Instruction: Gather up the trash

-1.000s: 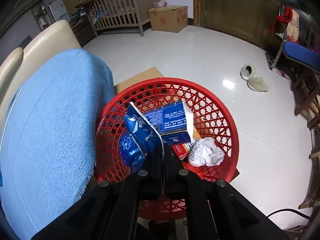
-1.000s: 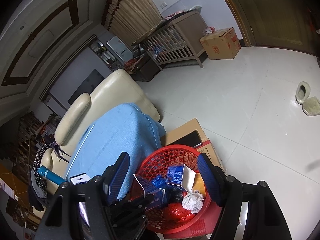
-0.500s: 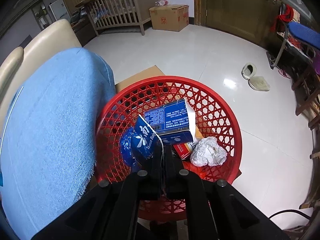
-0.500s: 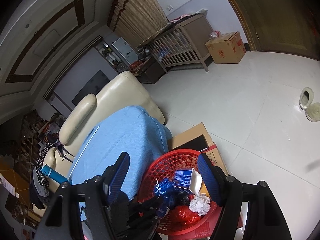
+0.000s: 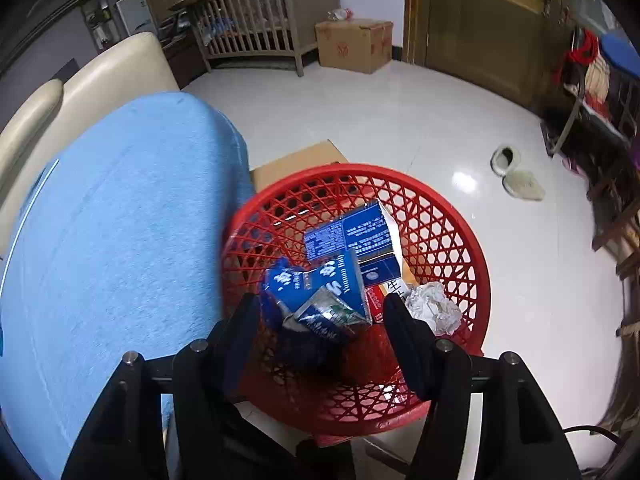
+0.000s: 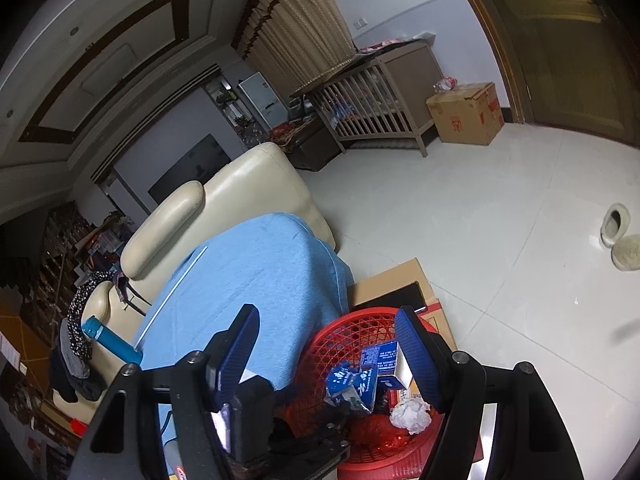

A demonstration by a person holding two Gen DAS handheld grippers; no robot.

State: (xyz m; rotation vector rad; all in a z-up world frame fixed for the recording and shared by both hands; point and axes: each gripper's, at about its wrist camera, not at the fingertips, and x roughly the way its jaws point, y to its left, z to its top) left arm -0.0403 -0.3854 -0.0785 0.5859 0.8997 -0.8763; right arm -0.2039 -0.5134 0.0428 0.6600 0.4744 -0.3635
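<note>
A red mesh basket (image 5: 460, 224) stands on the floor beside the sofa and holds several pieces of trash. My left gripper (image 5: 321, 306) hovers over its near side with its jaws opening. A crumpled blue wrapper (image 5: 316, 284) lies loose between the fingers, and neither pad touches it. Behind it are a blue carton (image 5: 352, 236) and a crumpled white paper (image 5: 434, 308). My right gripper (image 6: 326, 316) hangs higher and further back, open and holding nothing. From there the basket (image 6: 360, 314), the wrapper (image 6: 350, 384) and the paper (image 6: 410, 412) show low in the view.
A blue towel (image 5: 120, 220) covers the cream sofa (image 5: 120, 68) on the left. Flat cardboard (image 5: 300, 160) lies under the basket. Two slippers (image 5: 516, 176) sit on the white tile floor. A crib (image 5: 256, 28), a cardboard box (image 5: 352, 44) and a wooden door (image 5: 480, 28) stand at the back.
The left jaws were shut on the blue wrapper and now stand spread; the wrapper has dropped into the basket. The right gripper has risen a little.
</note>
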